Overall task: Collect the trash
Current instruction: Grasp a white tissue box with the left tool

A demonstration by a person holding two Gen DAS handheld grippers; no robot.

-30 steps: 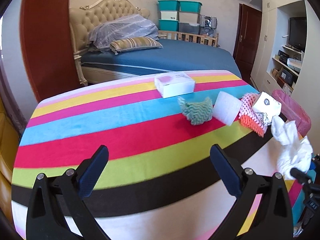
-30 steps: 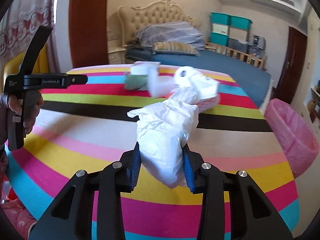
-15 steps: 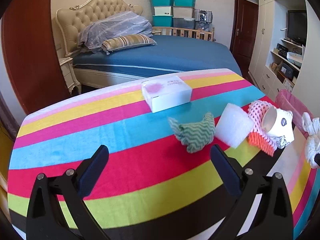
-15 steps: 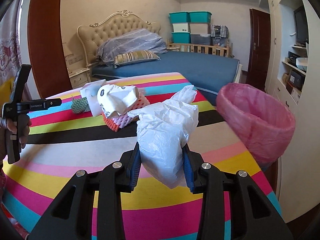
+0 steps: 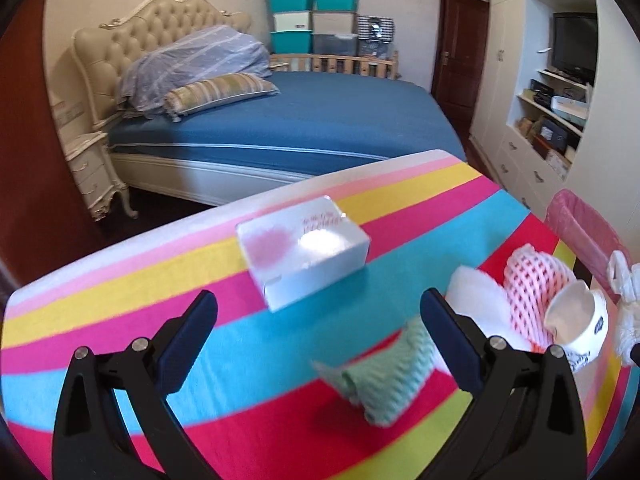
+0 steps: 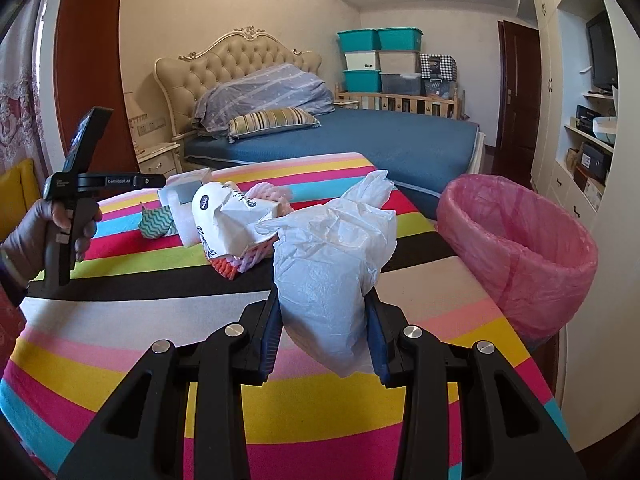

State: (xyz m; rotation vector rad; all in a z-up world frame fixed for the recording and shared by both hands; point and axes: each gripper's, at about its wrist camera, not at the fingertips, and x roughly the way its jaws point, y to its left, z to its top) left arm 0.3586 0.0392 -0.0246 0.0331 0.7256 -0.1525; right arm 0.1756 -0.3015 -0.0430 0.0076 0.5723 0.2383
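My right gripper (image 6: 325, 330) pinches a crumpled white plastic bag (image 6: 332, 264) above the striped table (image 6: 132, 320), beside the pink-lined bin (image 6: 516, 248); my left gripper (image 5: 320, 326) hangs spread, empty.

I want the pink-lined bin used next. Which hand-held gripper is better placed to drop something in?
The right hand-held gripper: it is shut on the white plastic bag, with the pink-lined bin close beside it. The left hand-held gripper is open, holding nothing.

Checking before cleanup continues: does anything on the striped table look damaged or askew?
Yes. The white paper cup is crushed and lies on its side atop the pink foam netting, beside a crumpled green wavy cloth.
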